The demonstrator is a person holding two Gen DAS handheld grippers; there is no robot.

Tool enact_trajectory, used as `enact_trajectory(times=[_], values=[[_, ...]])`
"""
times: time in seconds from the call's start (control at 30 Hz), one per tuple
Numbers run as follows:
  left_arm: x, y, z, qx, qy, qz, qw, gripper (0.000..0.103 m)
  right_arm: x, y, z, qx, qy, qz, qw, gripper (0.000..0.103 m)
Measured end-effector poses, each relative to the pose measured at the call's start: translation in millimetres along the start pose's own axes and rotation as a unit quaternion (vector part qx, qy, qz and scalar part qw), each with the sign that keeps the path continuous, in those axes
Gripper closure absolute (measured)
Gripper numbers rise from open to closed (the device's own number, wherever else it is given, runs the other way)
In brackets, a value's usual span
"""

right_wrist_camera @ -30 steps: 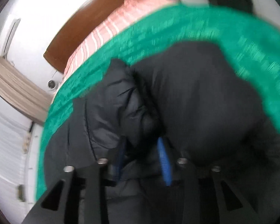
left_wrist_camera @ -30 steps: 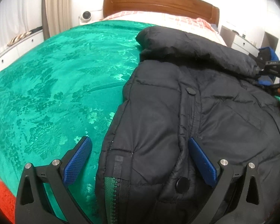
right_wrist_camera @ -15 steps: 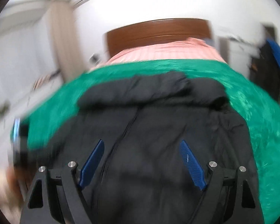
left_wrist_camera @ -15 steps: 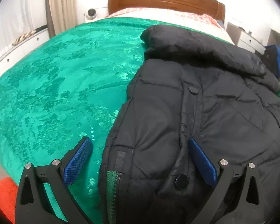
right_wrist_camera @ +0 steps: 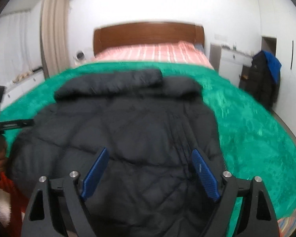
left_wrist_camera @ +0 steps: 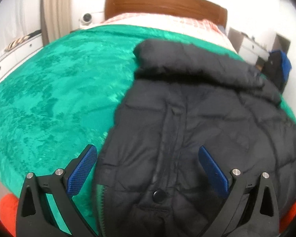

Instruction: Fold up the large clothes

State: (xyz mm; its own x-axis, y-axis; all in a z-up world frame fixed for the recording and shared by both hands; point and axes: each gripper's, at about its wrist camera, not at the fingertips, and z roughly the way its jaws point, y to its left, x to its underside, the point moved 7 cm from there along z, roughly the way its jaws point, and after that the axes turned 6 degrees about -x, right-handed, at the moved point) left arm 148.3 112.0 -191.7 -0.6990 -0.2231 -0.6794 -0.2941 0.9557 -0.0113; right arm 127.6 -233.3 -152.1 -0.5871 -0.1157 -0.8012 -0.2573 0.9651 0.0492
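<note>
Black jacket (right_wrist_camera: 128, 138) now lies released beneath the right gripper (right_wrist_camera: 150, 169), whose jaws have just opened wide, empty.

We see bright, even indoor light; white wall (right_wrist_camera: 148, 4) blown out, near glare. Black jacket (left_wrist_camera: 197, 128) swallows detail, quilting faint. We note motion blur in both views, green bedspread (right_wrist_camera: 256, 138) pattern smeared. Strong fisheye bending: headboard (left_wrist_camera: 163, 6) curves, dark vignette rings the corners. Near blue pads (right_wrist_camera: 204, 174) sharpest. We find no hard shadows.
</note>
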Motion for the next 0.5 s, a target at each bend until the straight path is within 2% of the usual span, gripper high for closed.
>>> enact_trajectory(times=[0.07,0.13,0.33,0.5], values=[[12,-3,15,-0.012,0.008,0.022,0.9996,0.000,23,-8,32,-0.014,0.060,0.027,0.998,0.016],[16,-3,18,-0.014,-0.007,0.027,0.9995,0.000,28,-9,34,-0.021,0.047,0.032,0.998,0.015],[17,-1,23,-0.003,-0.008,0.016,0.9998,0.000,28,-6,40,-0.014,0.043,0.022,0.999,0.009],[17,-1,24,-0.005,-0.014,0.017,0.9998,0.000,29,-4,42,-0.009,0.040,0.016,0.999,0.007]])
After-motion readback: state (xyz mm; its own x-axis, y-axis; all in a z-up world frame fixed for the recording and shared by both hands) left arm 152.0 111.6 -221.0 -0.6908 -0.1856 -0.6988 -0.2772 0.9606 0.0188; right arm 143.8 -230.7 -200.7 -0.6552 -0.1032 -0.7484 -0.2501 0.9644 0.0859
